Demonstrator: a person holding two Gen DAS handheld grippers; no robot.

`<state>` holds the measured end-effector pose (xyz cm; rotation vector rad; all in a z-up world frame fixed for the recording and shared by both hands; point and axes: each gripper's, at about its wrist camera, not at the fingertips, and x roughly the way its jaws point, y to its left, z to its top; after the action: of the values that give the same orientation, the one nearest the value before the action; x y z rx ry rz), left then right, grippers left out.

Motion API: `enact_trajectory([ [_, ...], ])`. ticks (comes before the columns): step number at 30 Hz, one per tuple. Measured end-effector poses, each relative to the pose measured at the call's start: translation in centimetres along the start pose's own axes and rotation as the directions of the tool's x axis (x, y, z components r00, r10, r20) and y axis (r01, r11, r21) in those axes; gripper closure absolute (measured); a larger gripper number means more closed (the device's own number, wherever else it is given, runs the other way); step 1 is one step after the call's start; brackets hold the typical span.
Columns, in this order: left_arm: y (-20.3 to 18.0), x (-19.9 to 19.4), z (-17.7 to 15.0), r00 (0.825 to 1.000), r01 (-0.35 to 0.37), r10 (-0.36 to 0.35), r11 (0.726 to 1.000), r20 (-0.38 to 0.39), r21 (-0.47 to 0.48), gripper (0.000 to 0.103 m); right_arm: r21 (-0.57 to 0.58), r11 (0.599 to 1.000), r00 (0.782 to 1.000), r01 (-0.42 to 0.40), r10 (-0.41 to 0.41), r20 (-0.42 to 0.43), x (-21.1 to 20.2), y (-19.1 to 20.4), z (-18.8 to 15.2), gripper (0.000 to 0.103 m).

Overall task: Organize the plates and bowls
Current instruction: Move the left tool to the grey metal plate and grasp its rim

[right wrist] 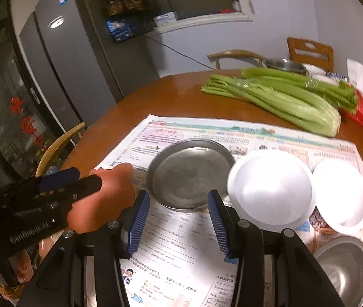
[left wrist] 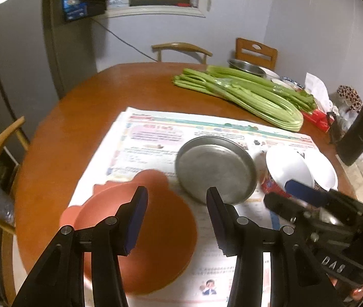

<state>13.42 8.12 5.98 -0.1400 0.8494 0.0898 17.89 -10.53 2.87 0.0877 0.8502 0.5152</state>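
Note:
A round steel plate (left wrist: 214, 168) (right wrist: 189, 174) lies on a newspaper (left wrist: 156, 133) (right wrist: 181, 243) on the brown table. Left of it lies an orange plate with ears (left wrist: 156, 230) (right wrist: 104, 194). My left gripper (left wrist: 176, 190) (right wrist: 61, 186) hovers open above the orange plate's right edge, with nothing between its fingers. Right of the steel plate stand two white bowls with red patterned sides (left wrist: 288, 166) (right wrist: 271, 189), (left wrist: 322, 168) (right wrist: 340, 194). A steel bowl (right wrist: 342, 268) sits nearer. My right gripper (right wrist: 178, 194) (left wrist: 309, 197) is open over the steel plate's near rim, holding nothing.
Celery (left wrist: 245, 94) (right wrist: 283, 97) lies across the far table. Behind it stand a steel basin (left wrist: 245, 66) and small bowls. A black bottle (left wrist: 360, 130) and a red packet (right wrist: 360, 117) sit at the right edge. Chairs (left wrist: 0, 163) ring the table; a fridge (right wrist: 61, 64) stands left.

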Motion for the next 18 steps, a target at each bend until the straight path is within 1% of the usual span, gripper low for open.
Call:
enact_trajectory([
  [5, -0.6, 3.1, 1.6, 0.999, -0.011, 0.012, 1.000, -0.052, 0.021, 0.054, 0.053, 0.999, 0.999, -0.010, 0.012, -0.031, 1.1, -1.2, -0.5, 0.056],
  [8, -0.8, 5.3, 2.5, 0.996, -0.004, 0.006, 1.000, -0.092, 0.028, 0.054, 0.081, 0.997, 0.999, -0.009, 0.013, -0.049, 1.9, -1.5, -0.7, 0.056],
  [12, -1.1, 7.5, 3.3, 0.993, -0.003, 0.009, 0.999, -0.118, 0.044, 0.054, 0.104, 0.995, 0.996, 0.004, 0.005, -0.089, 3.5, -1.7, -0.9, 0.056],
  [18, -1.6, 9.8, 4.0, 0.991, -0.001, 0.009, 0.998, -0.136, 0.058, 0.054, 0.146, 0.989, 0.993, 0.031, -0.013, -0.120, 5.4, -1.8, -1.0, 0.056],
])
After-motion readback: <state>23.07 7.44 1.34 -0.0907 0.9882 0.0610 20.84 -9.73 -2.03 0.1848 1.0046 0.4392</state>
